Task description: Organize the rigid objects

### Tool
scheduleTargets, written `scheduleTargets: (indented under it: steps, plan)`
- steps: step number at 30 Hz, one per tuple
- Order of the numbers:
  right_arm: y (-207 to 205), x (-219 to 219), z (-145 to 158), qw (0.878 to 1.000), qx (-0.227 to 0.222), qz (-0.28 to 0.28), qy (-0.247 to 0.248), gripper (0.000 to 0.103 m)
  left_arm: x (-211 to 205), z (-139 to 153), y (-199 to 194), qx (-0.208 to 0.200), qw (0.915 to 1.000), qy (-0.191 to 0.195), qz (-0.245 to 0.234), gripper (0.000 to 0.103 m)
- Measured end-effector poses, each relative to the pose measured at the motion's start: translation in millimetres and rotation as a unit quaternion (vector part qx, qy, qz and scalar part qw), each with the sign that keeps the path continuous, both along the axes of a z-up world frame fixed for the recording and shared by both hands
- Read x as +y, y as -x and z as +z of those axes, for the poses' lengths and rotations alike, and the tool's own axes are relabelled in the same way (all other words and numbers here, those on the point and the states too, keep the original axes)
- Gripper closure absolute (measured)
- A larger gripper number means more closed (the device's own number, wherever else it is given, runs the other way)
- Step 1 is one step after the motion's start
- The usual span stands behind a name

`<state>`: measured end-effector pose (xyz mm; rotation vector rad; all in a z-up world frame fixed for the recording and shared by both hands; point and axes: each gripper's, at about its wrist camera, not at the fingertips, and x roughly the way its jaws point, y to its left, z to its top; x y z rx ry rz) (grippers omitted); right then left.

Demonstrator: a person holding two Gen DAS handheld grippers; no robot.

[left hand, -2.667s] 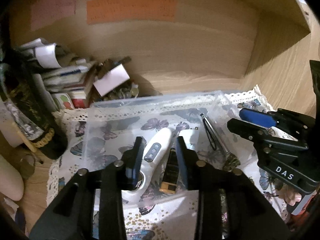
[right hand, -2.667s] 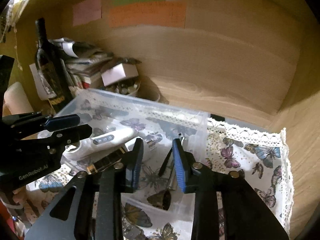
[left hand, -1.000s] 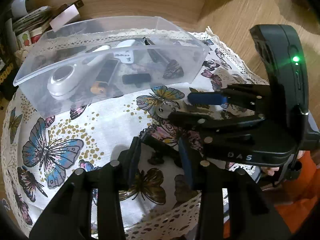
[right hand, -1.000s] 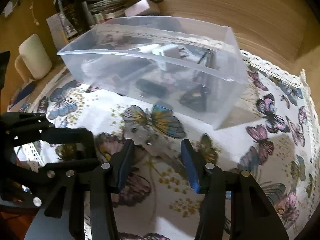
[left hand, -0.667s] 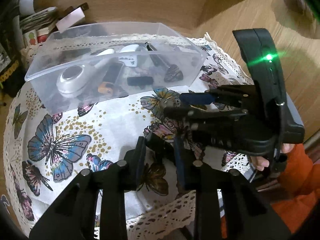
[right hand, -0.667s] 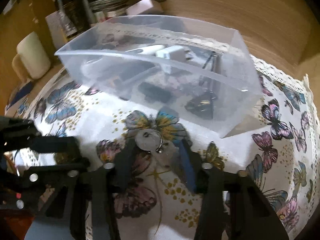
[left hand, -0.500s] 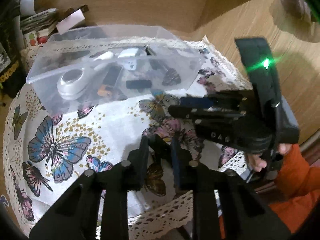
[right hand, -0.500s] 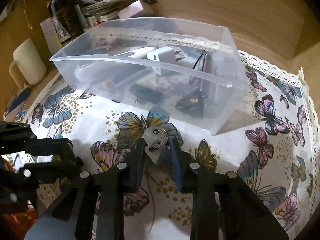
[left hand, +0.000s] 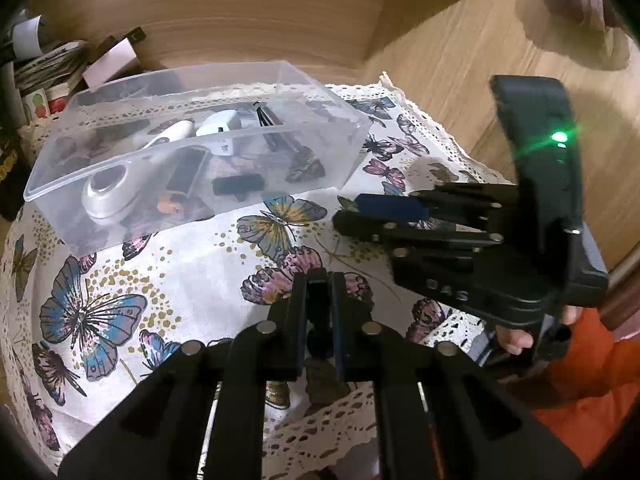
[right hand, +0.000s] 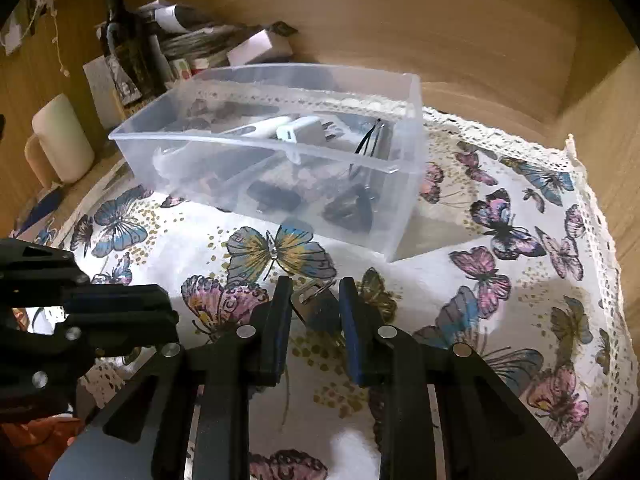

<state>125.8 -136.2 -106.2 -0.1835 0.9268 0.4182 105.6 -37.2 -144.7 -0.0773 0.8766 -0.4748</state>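
Note:
A clear plastic box (left hand: 320, 92) (right hand: 404, 184) stands on the butterfly tablecloth (left hand: 188, 272) (right hand: 500, 320). It holds a white device (left hand: 116, 188), a white charger (right hand: 300, 130), a black clip (left hand: 238, 184) and other small items. My left gripper (left hand: 319, 280) is shut on a small black object (left hand: 319, 304) above the cloth, near the front edge. My right gripper (right hand: 314, 300) is shut on a metal key with a ring (right hand: 310, 296), lifted off the cloth. It appears side-on in the left wrist view (left hand: 360, 216).
A dark bottle (right hand: 120, 44), papers and small boxes (right hand: 224, 46) crowd the back left corner. A cream candle (right hand: 62, 144) stands at the left. Wooden walls (right hand: 440, 32) enclose the back and right. The cloth's lace edge (left hand: 320, 412) hangs at the front.
Both grippers left the box and came to the front of the cloth. The left closed on the black object, the right closed on the key; both are now lifted.

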Motion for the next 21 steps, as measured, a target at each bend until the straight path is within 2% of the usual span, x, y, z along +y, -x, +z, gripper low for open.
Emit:
scheduleTargets:
  steps: [4,21]
  plan:
    - [5.1,-2.7,5.5,1.0,-0.014,-0.003,-0.001,0.082,-0.9,2.0,-0.1,-0.003,1.0,-0.002,0.007,0.093]
    - [10.5,8.2,50.2,0.996,-0.085,-0.008,-0.031,0.082,25.7,35.2,-2.4,-0.063,0.9962,-0.001,0.06,0.093]
